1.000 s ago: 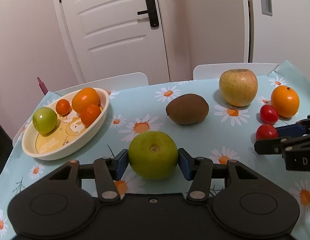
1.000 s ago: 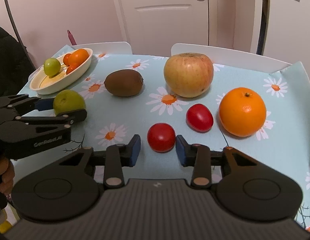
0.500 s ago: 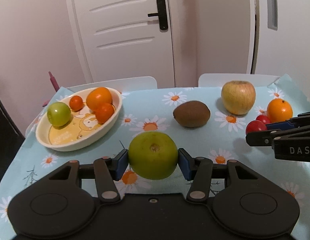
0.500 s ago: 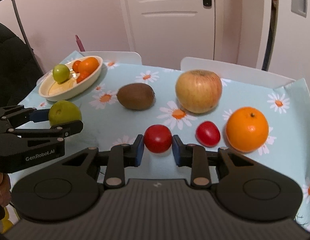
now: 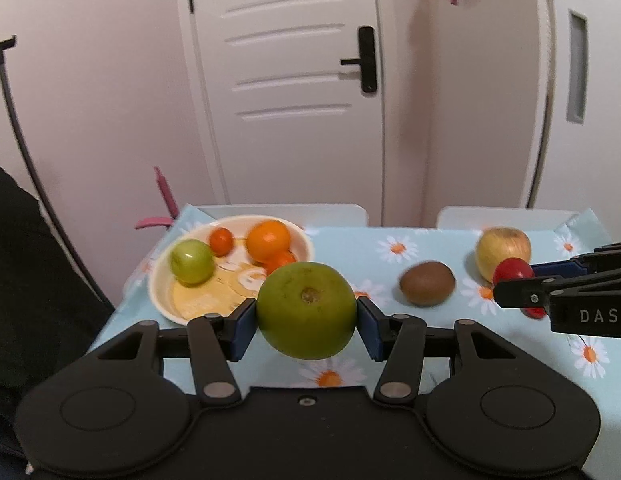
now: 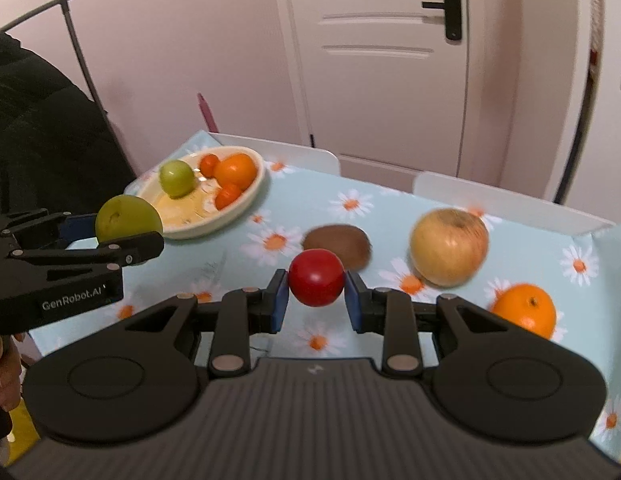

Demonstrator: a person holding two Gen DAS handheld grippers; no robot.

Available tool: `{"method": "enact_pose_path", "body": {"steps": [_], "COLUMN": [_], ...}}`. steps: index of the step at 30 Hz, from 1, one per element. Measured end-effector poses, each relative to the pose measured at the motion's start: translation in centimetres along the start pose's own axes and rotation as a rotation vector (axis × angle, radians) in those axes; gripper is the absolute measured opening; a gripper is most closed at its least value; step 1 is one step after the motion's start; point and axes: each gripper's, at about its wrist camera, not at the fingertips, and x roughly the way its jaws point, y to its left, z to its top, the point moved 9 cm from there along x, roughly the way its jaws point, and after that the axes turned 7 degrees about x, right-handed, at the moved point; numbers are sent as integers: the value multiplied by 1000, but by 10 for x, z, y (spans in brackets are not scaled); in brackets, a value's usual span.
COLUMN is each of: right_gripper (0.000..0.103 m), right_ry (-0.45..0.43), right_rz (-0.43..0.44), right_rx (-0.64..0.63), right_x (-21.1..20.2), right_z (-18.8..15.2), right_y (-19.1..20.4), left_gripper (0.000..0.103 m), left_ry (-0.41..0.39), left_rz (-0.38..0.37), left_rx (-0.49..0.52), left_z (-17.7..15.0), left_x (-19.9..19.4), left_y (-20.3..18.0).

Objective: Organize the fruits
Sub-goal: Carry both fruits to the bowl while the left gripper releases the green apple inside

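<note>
Tomato (image 6: 316, 277) sits clamped between right tongs (image 6: 316, 296) (airborne).

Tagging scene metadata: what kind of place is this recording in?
Probably a home dining corner: a table under a daisy-print tablecloth, white chair backs tucked behind it, a white panelled door, and a bowl of fruit.

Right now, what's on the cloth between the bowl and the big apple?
Only the kiwi lies between bowl and apple, clearest in the right wrist view.
</note>
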Motion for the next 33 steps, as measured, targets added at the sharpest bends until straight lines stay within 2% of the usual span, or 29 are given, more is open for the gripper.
{"method": "enact_pose_path", "body": {"steps": [6,12,21,33], "right_gripper": [45,45,45,45], "right_ry": [3,17,21,50], "right_rz": [9,9,-15,-93], "right_rx": [12,19,59,113], "right_x": [4,25,64,118], "right_z": [20,33,49,49], "right_y": [30,66,106,126], "left_gripper": [57,57,57,57], "left_ry": [5,19,55,101], "left_rz": [8,-12,-74,-177], "left_rx": [0,23,99,138], "left_z": [10,14,10,-10], "left_x": [-3,10,56,117], "left_y": [37,72,111,134]}}
